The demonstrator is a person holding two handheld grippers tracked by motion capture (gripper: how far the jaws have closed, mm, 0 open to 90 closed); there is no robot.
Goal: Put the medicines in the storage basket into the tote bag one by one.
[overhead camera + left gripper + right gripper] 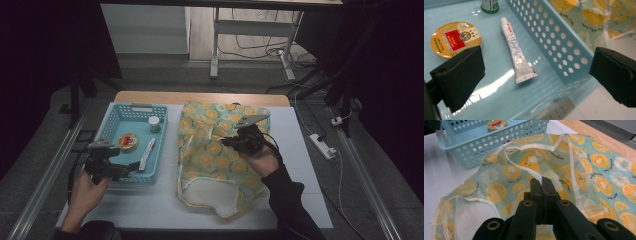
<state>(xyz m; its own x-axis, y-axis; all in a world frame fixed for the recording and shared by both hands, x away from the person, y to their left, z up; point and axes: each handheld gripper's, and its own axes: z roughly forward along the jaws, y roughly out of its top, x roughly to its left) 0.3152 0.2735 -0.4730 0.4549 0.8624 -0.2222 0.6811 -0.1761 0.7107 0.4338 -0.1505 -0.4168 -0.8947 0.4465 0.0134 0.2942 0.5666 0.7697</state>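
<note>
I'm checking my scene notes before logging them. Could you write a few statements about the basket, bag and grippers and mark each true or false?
1. The right gripper is shut on the bag's strap. True.
2. The left gripper grips the tube. False: its jaws stand open, apart from it.
3. The round tin lies inside the blue basket. True.
4. The fruit-print bag lies in the basket. False: it lies beside it on the table.

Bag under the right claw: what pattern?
Orange and lemon slices on pale teal bag, clearest in the right gripper view.
</note>
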